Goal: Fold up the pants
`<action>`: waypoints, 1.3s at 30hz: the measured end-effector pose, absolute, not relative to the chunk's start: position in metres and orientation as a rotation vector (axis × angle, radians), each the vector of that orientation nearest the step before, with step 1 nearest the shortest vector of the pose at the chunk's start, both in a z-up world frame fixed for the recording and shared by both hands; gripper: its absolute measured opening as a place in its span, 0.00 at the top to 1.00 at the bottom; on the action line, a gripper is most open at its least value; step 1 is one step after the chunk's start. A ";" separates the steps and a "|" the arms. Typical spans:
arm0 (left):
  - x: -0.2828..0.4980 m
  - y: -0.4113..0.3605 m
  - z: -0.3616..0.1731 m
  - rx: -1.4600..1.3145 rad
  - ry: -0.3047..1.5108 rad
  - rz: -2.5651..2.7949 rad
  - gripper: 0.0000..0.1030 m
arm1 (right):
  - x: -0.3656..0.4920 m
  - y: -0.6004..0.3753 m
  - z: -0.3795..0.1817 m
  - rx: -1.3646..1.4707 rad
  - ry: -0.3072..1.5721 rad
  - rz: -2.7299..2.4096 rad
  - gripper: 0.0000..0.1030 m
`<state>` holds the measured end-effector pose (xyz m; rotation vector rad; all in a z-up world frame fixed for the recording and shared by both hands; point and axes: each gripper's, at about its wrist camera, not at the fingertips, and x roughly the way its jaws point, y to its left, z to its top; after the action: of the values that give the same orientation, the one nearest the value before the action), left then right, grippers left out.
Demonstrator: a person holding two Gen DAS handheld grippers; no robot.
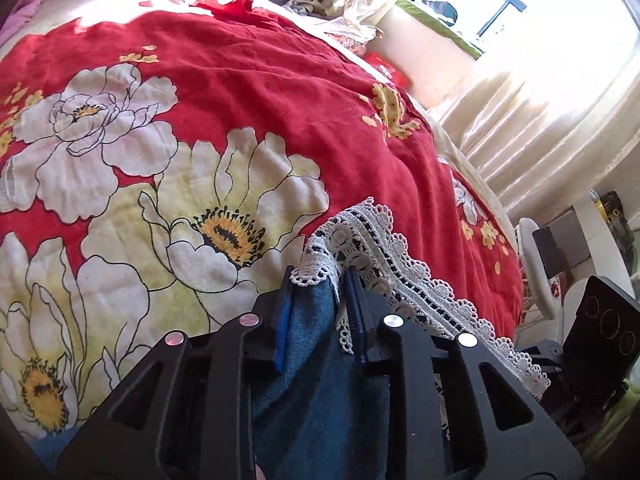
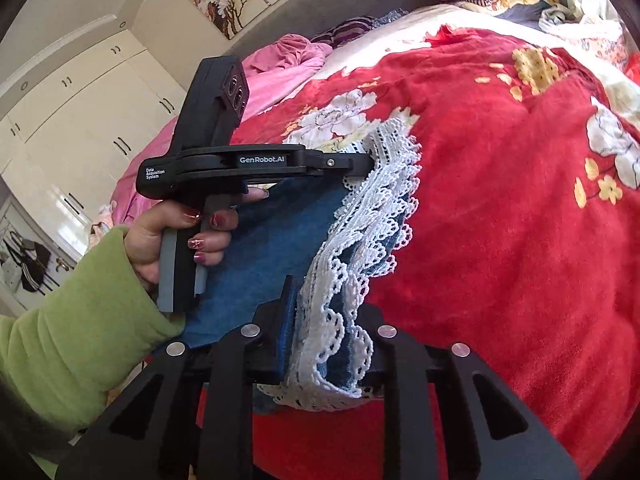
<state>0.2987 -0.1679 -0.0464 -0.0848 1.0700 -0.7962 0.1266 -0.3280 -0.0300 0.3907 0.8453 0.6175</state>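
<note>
Red floral bedspread (image 1: 248, 80) filling most of both views, taken here as the landmark. Above it, off its surface, blue denim pants (image 2: 276, 236) with a white lace hem (image 2: 372, 208), held in the air between the two tools rather than lying flat.

Left gripper (image 1: 318, 280) clamped on the denim just behind the lace, jaws pinched tight with fabric between them. Right gripper (image 2: 326, 300) likewise pinched on the lace edge and the denim under it, jaws closed on cloth. Left tool seen side-on from the right wrist view, carried by a hand (image 2: 180, 236) with painted nails and a green sleeve (image 2: 72, 320).

Judged step: carrying the lace-edged end over the bedspread to lay it down for a fold. To do well:
- Keep both pinches level above the bedspread, hem taut between them, no sag.
- Lower together, letting the far part of the cloth touch the bedspread first.
- Release only once the layers lie edge on edge.
- Watch the lace: loose, open-worked, likely to snag on a pad or curl under.

Hem line running roughly from one gripper across to the other, lace facing out toward the middle of the bedspread. Long axis of the pants judged to trail back from the hem toward the holder and downward; waistband not in view, so full length and exact heading cannot be told.
</note>
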 end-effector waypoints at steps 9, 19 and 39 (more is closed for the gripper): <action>0.280 -0.086 0.000 -0.340 0.911 -0.806 0.92 | 0.117 -0.277 0.026 0.245 0.735 0.736 0.81; 0.237 0.026 -0.011 -0.497 0.867 -0.606 0.92 | 0.110 -0.169 0.028 0.070 0.784 0.908 0.81; 0.174 0.134 -0.021 -0.618 0.815 -0.261 0.64 | 0.077 -0.056 -0.025 -0.202 0.901 0.952 0.47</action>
<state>0.1742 0.1336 -0.0210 -0.6181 0.8155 -0.2613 0.0771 -0.0556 -0.0248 -0.2019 0.9008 0.9521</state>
